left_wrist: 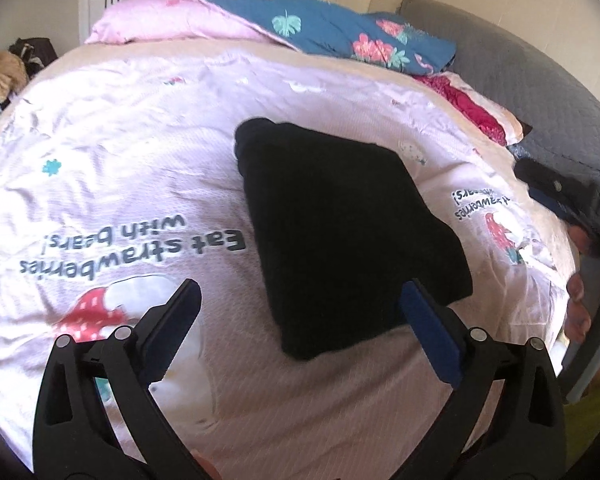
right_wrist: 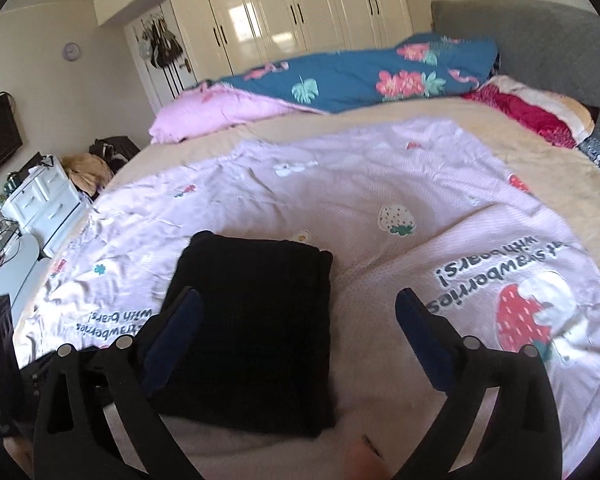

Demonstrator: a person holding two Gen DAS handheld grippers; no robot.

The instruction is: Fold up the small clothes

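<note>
The black garment (left_wrist: pixel 340 232) lies folded into a compact rectangle on the pink sheet (left_wrist: pixel 120 152), near the bed's front edge. Both grippers hang above it with nothing in them: the left gripper (left_wrist: pixel 300 304) has its jaws spread wide over the garment's near corner, and the right gripper (right_wrist: pixel 298 312) is just as wide, the fold sitting under its left finger. This piece looks finished. The next move, I'd say, is setting it aside or fetching another item; none shows clearly here.
</note>
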